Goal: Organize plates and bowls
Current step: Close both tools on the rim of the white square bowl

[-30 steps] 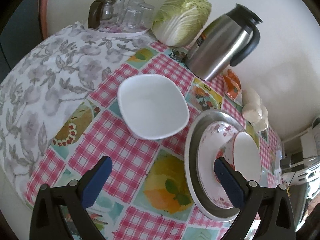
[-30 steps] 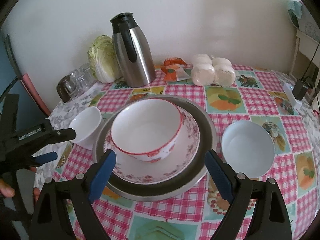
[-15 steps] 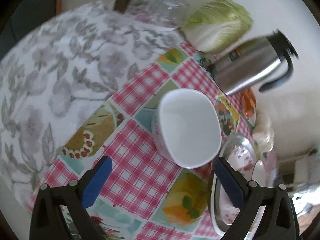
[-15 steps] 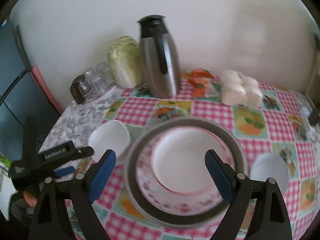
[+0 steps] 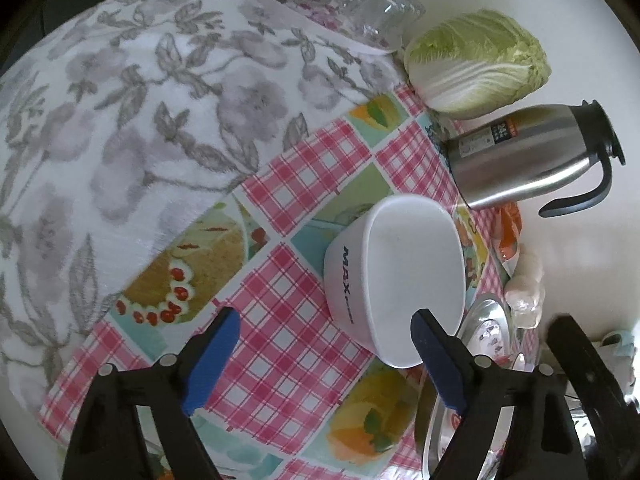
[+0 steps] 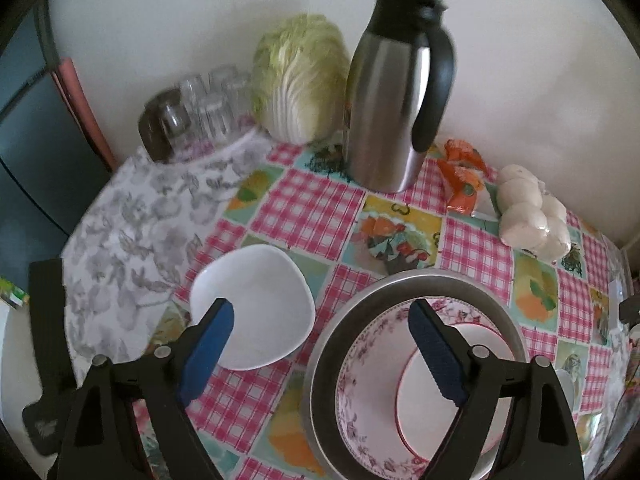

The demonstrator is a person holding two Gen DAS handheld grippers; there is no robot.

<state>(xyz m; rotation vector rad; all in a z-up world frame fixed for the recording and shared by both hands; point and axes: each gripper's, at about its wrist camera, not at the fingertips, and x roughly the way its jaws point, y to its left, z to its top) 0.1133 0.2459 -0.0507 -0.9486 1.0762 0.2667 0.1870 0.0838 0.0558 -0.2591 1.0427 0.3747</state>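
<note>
A white squarish bowl (image 5: 404,276) marked MAX sits on the checked tablecloth; it also shows in the right wrist view (image 6: 256,304). My left gripper (image 5: 324,344) is open, its right finger at the bowl's near rim. A metal tray (image 6: 424,284) holds a floral plate (image 6: 360,364) and a red-rimmed bowl (image 6: 432,396). My right gripper (image 6: 320,340) is open and empty, above the gap between white bowl and tray.
A steel thermos jug (image 6: 392,92), a cabbage (image 6: 300,76), upturned glasses (image 6: 200,108), an orange packet (image 6: 460,176) and white buns (image 6: 528,216) stand along the wall. A grey floral cloth (image 5: 120,120) covers the table's left part.
My left gripper has come down close to the white bowl, which now looks larger and side-on. My right gripper has swung left, so the tray stack now sits at lower right.
</note>
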